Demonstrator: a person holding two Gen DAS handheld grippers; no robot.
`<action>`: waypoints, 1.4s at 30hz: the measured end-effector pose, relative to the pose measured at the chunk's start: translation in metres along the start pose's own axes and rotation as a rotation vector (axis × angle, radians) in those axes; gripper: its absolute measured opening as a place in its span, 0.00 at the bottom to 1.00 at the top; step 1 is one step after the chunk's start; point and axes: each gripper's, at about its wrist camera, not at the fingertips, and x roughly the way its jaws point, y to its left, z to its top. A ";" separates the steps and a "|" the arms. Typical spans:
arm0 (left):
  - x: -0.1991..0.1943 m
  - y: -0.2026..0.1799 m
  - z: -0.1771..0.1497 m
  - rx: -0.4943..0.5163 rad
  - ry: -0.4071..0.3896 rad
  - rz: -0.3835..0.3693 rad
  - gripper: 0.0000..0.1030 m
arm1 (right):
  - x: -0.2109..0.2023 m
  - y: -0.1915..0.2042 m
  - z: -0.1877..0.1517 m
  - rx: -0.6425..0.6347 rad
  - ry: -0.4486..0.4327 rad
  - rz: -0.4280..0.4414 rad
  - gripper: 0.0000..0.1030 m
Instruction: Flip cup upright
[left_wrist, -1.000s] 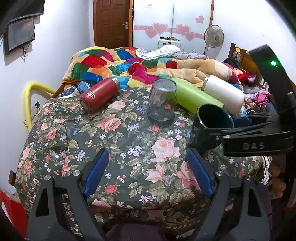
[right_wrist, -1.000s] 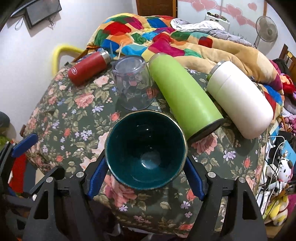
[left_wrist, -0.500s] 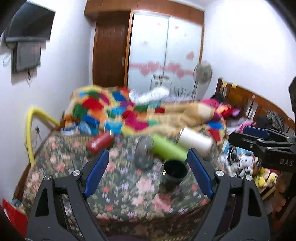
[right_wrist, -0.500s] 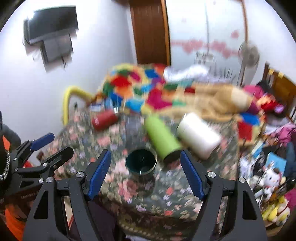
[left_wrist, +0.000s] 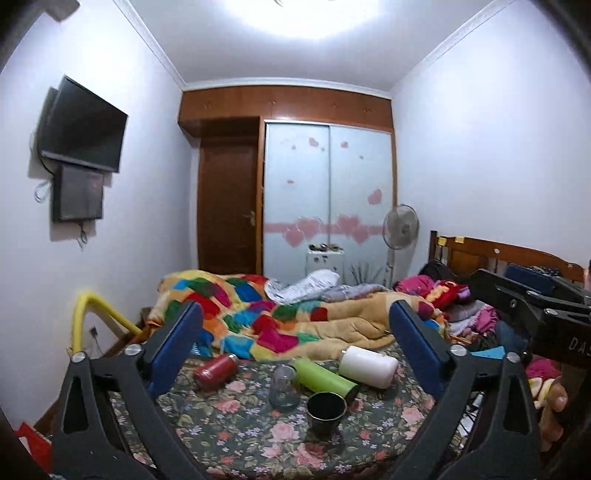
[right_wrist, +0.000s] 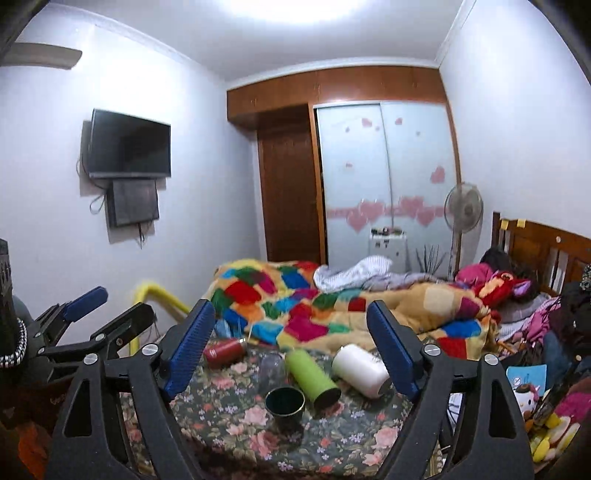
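A dark green cup stands upright, mouth up, on the floral-cloth table; it also shows in the right wrist view. My left gripper is open and empty, held high and well back from the table. My right gripper is open and empty, also raised and far from the cup. The right gripper shows at the right edge of the left wrist view, and the left gripper at the left of the right wrist view.
A clear glass stands upside down behind the cup. A red bottle, a green bottle and a white bottle lie on their sides. A bed with a patchwork quilt lies beyond the table. A fan stands by the wardrobe.
My right gripper has let go of the green cup, which now stands upright on the table. Both grippers have pulled back and up, away from the table.
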 end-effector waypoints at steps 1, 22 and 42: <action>-0.003 0.000 0.000 0.001 -0.005 0.015 1.00 | -0.001 0.001 -0.001 -0.002 -0.008 -0.008 0.88; -0.010 0.007 -0.012 -0.034 0.035 0.062 1.00 | -0.012 0.005 -0.018 -0.030 0.030 -0.029 1.00; -0.007 0.000 -0.019 -0.032 0.042 0.056 1.00 | -0.015 0.004 -0.019 -0.030 0.034 -0.028 1.00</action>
